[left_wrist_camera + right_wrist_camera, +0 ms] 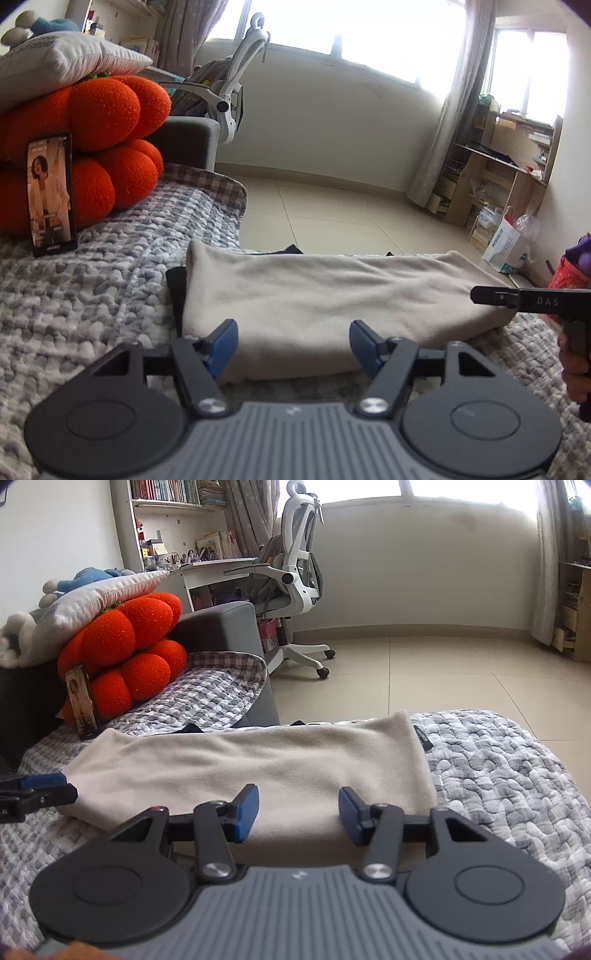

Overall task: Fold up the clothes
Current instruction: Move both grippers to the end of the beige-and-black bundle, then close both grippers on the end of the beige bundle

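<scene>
- Beige folded garment (314, 306) lying flat as a long band across the quilted grey-white bed cover (110, 295), along the cover's front edge facing the floor.
- Bits of a dark garment (177, 295) poking out from under the beige one at its left end and far edge.
- Left gripper (293, 345) over the near edge of the beige garment, towards its left part; blue pads (225, 343) apart, nothing pinched, cloth visible in the gap below.
- Right gripper (297, 812) over the near edge towards the garment's right part; blue pads (245, 808) apart too, gap a bit narrower, no cloth gripped.
- Right gripper also seen from the left wrist view at the garment's right end, hand (574, 369) on its handle.
- Left gripper's tip seen from the right wrist view at the garment's left end, touching or just above the cloth, cannot tell which.
- Orange plush cushions (107, 147) stacked at the cover's far-left corner, white pillow (62, 62) on top.
- Phone (51, 195) propped upright against the cushions, screen lit.
- White office chair (295, 576) on the tiled floor (424, 675) beyond the bed.
</scene>
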Tool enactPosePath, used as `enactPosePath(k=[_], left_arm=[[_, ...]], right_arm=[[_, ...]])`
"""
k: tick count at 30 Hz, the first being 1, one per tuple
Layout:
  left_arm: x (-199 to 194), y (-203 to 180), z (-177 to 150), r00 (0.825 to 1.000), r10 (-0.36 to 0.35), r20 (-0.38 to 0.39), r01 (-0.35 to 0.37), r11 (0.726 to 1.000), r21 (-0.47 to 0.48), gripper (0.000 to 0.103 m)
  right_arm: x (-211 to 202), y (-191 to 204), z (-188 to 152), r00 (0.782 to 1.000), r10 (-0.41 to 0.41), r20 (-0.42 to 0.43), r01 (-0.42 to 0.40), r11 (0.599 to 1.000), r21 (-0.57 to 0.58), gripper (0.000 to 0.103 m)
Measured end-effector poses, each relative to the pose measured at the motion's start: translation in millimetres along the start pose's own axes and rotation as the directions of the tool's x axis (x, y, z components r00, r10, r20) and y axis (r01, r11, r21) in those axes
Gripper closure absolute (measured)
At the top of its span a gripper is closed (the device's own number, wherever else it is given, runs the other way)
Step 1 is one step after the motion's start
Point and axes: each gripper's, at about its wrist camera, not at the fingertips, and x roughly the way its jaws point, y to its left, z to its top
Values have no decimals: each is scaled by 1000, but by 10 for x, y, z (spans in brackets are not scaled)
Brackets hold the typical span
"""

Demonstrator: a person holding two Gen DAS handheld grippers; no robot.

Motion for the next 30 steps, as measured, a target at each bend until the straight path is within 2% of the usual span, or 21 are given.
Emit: enactPosePath(k=[2, 6, 8, 11, 14, 19, 23, 27, 30], left_arm=[[-26, -8, -56, 1000, -8, -23, 7, 999, -34, 32], [-39, 49, -135, 998, 25, -56, -30, 994, -101, 30], [-36, 135, -183, 997, 34, -73, -47, 983, -180, 29], [-24, 255, -250, 996, 13, -91, -39, 958, -285, 29], [-60, 384, -320, 998, 10, -56, -31, 919, -392, 29], [-39, 592, -384, 1000, 4, 8, 1, 812, -583, 30], [43, 554, -391, 999, 37, 28, -11, 775, -632, 31], [68, 500, -427, 995, 83, 62, -17, 726, -687, 31], [103, 470, -427, 991, 111, 80, -19, 690, -724, 36]], right_arm=[[-20, 61, 10, 1000, 7, 2, -7, 1000, -6, 51], [-47, 135, 25, 1000, 15, 3, -15, 1000, 5, 50], [-58, 157, 31, 1000, 19, 3, -19, 1000, 20, 49], [-67, 186, 37, 1000, 20, 2, -20, 999, 43, 49], [-82, 217, 38, 1000, 22, 1, -22, 998, 58, 49], [-59, 247, 17, 999, 37, -5, -36, 996, 83, 48], [14, 299, -15, 1000, 30, -5, -29, 996, 79, 48], [93, 362, -53, 999, 32, 2, -32, 996, 78, 48], [149, 397, -71, 999, 46, -3, -46, 996, 83, 48]])
